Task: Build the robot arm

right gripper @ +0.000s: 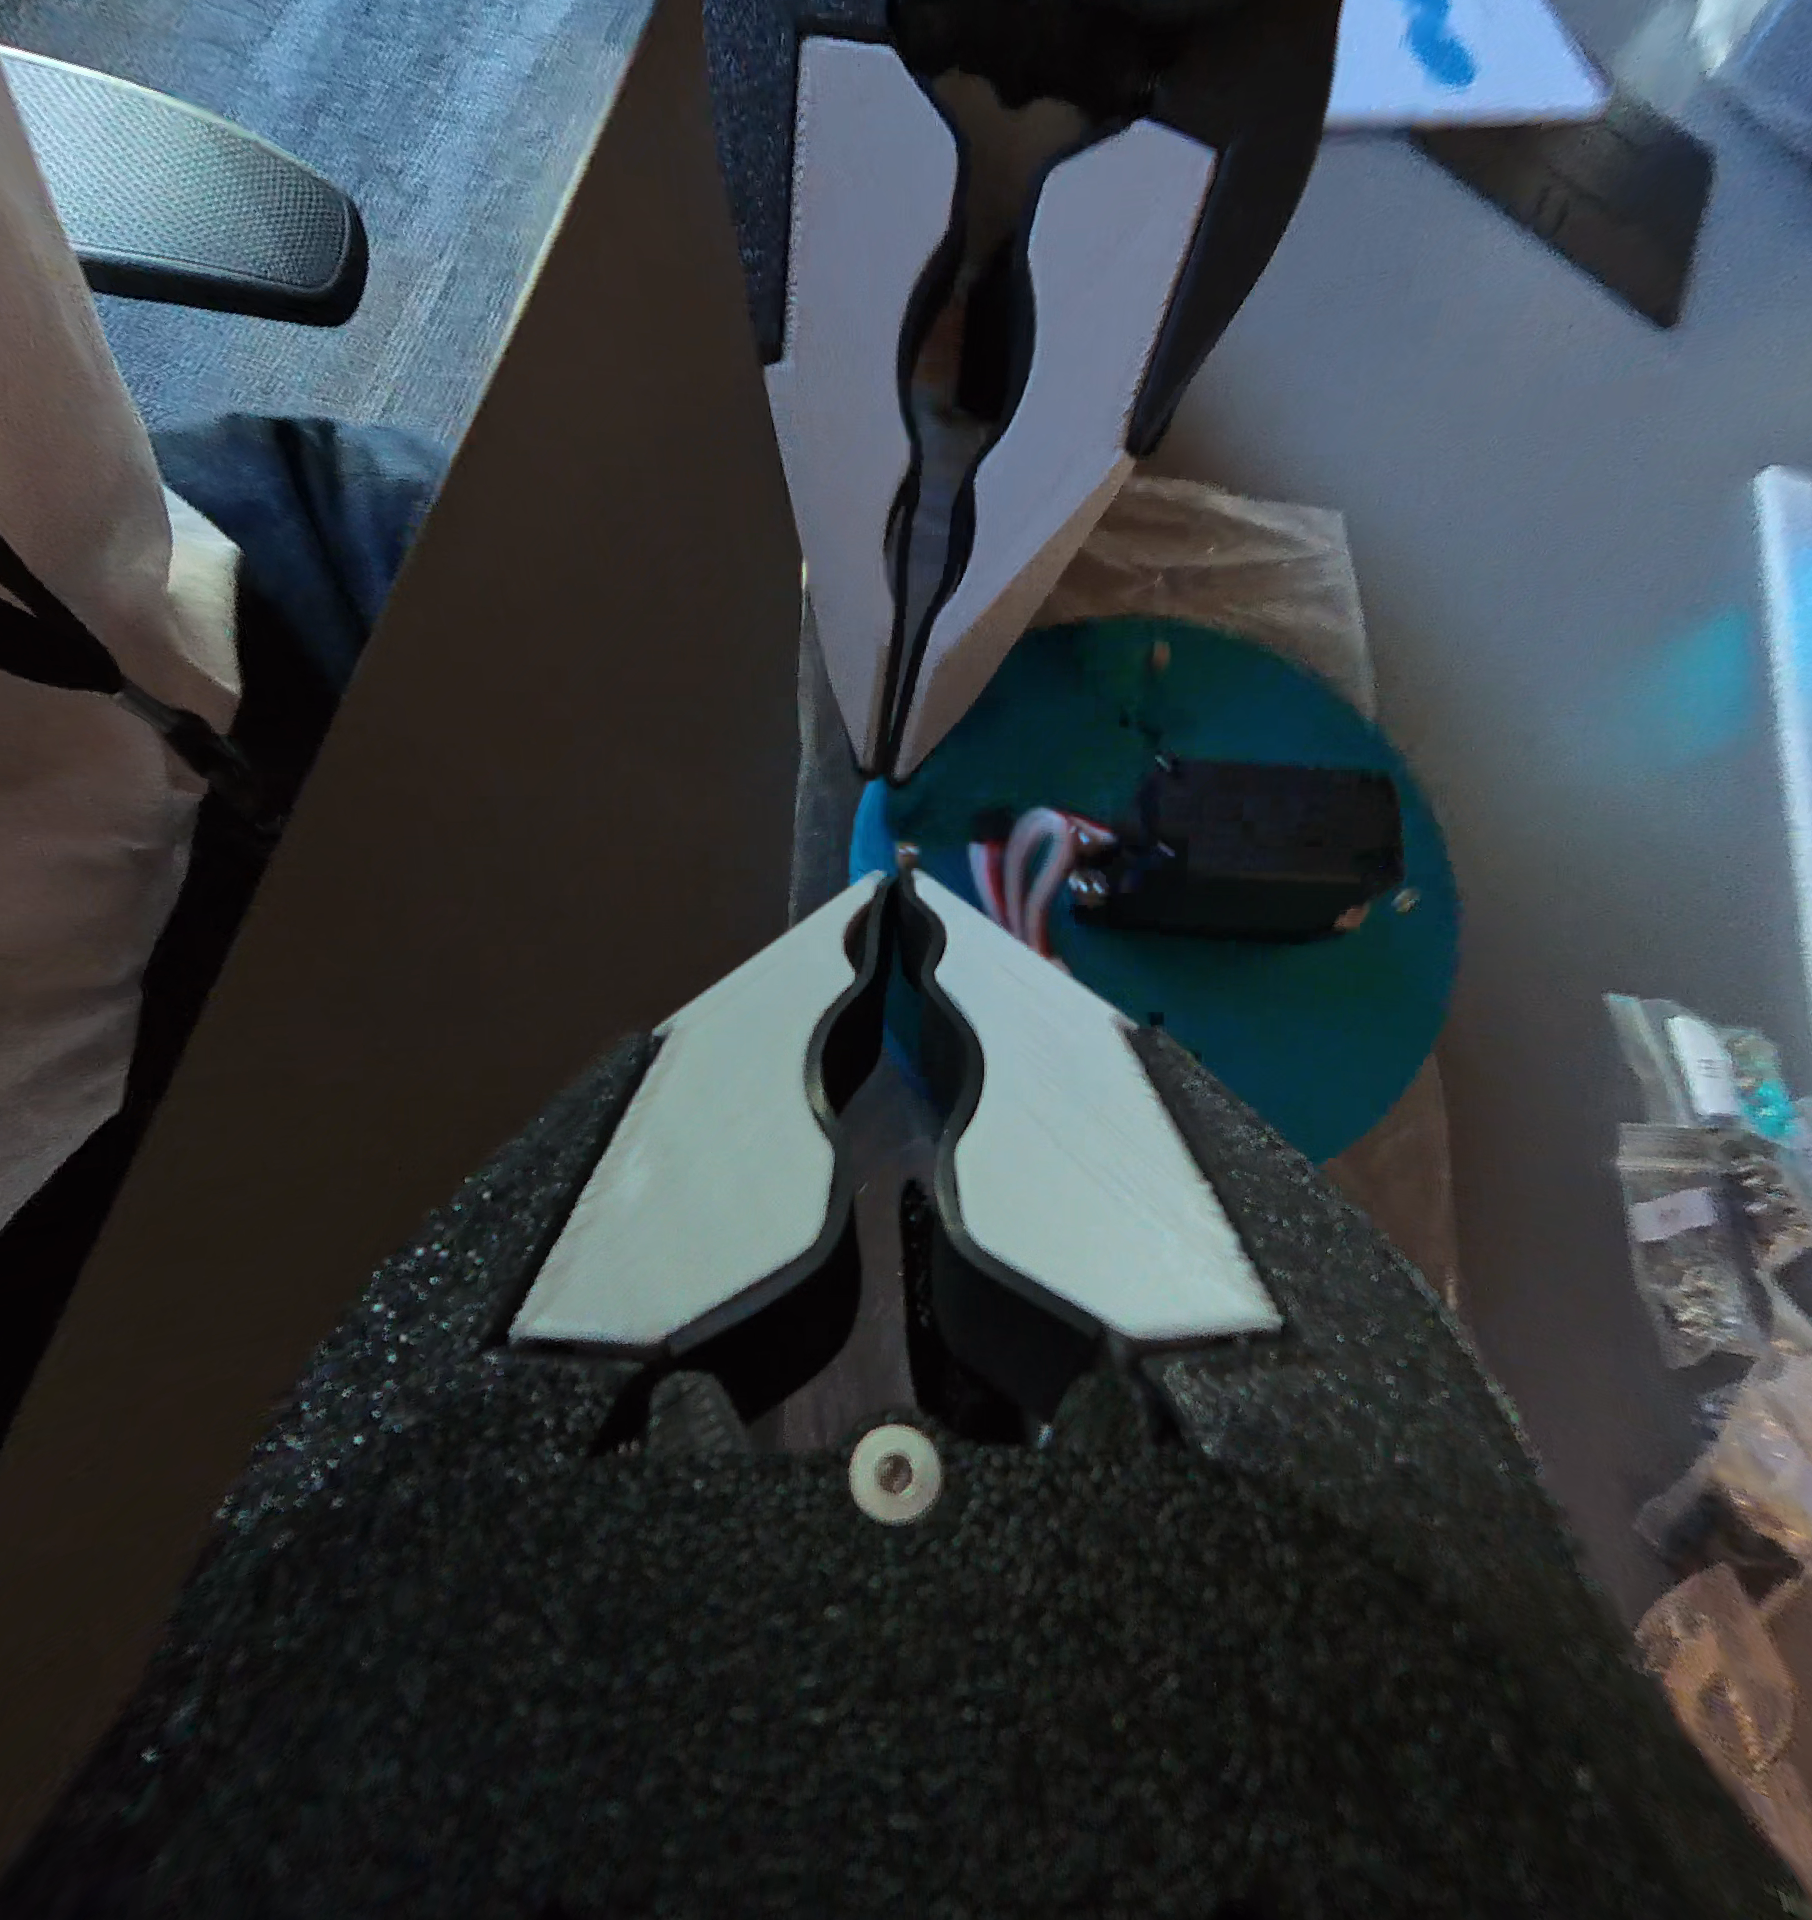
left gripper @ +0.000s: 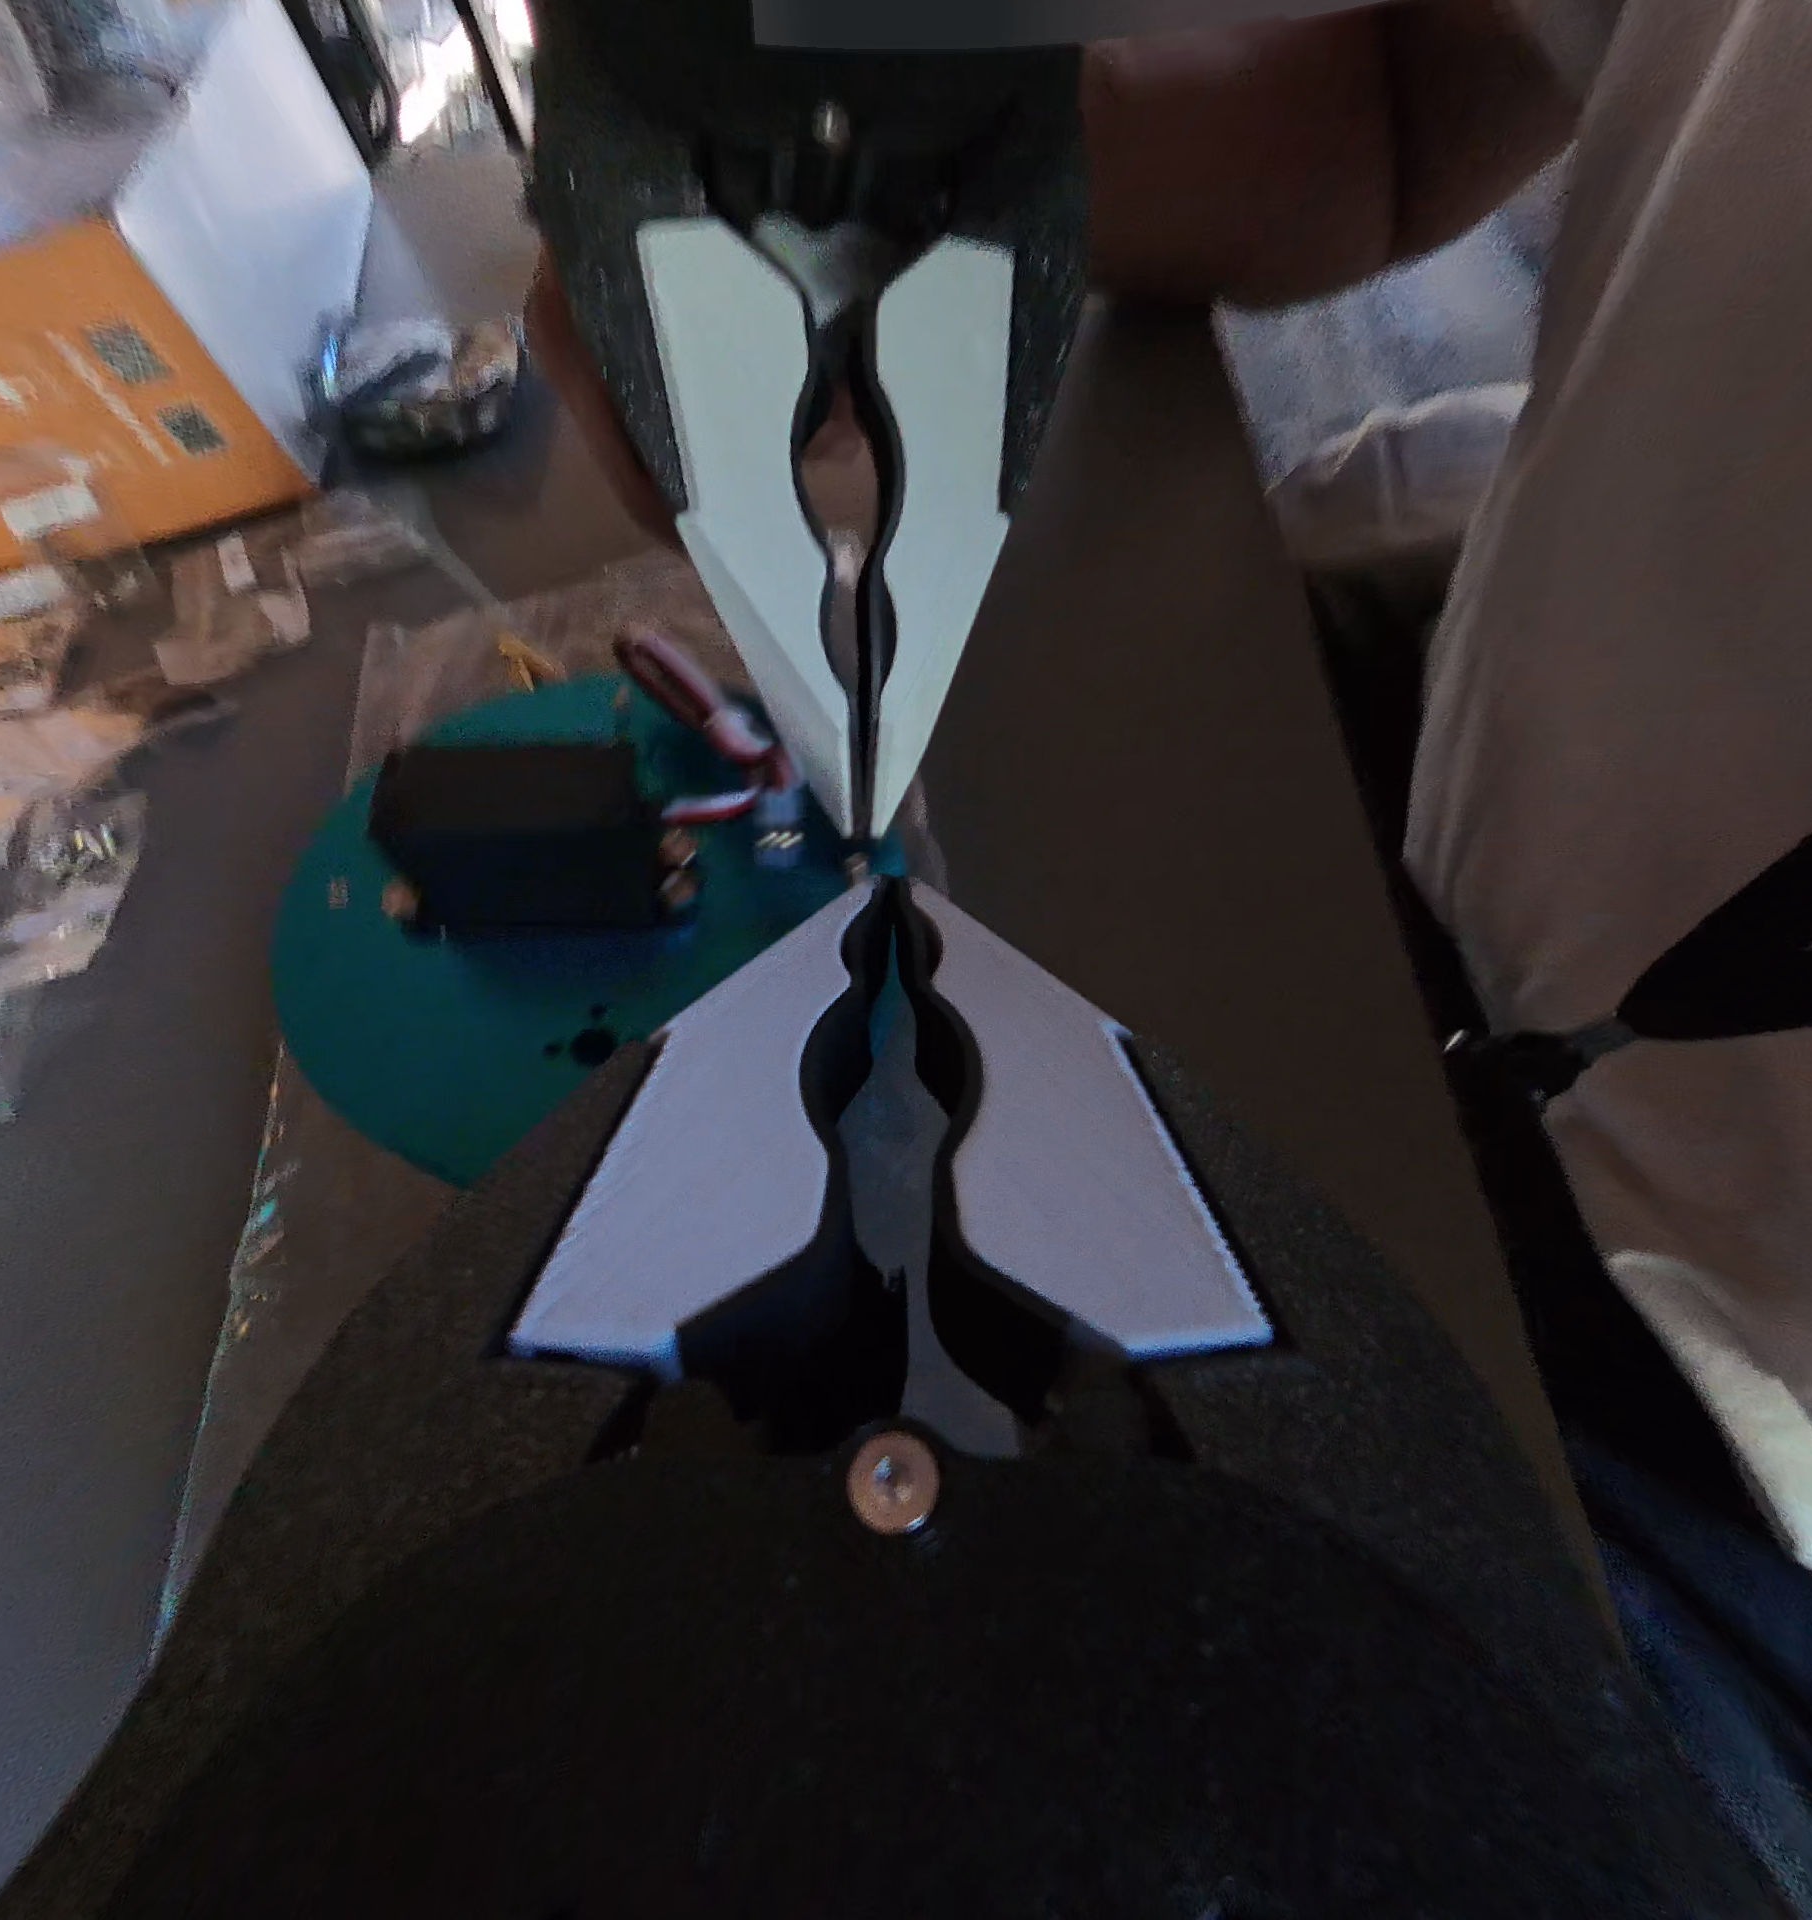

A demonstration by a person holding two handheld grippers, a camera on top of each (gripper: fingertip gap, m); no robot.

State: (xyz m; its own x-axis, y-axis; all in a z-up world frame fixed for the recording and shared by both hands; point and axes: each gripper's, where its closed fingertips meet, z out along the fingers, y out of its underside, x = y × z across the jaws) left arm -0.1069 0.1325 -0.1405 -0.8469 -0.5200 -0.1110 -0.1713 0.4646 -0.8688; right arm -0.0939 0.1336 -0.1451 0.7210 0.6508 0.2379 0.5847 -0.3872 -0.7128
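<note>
Both closed tongs meet tip-to-tip over a green disc.

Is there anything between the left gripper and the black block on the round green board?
Yes. The left gripper is at the edge of the round green board; red and white wires and a pin connector lie between it and the black block. The right gripper is beside it, not between.
</note>
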